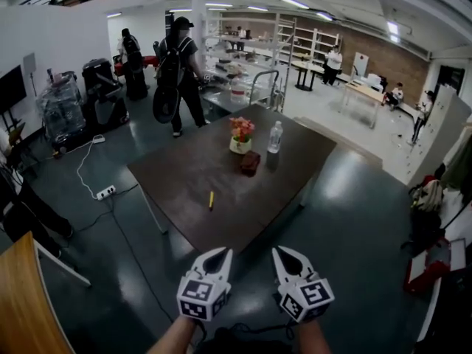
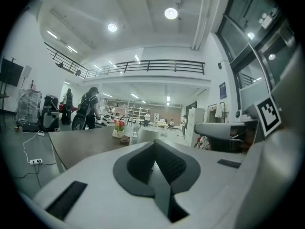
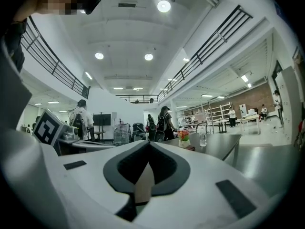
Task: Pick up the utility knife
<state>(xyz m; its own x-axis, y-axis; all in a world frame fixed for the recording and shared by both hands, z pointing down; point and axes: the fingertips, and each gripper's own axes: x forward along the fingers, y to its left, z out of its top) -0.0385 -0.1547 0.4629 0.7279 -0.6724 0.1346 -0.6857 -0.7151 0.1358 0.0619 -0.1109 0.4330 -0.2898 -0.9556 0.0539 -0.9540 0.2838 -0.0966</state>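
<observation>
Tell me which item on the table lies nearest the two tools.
The slim yellow utility knife, lying alone at the near end of the table; the flower pot, water bottle and dark brown object cluster farther back.

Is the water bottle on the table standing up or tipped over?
Upright: the water bottle stands on its base on the table, cap uppermost, beside the flower pot.
</observation>
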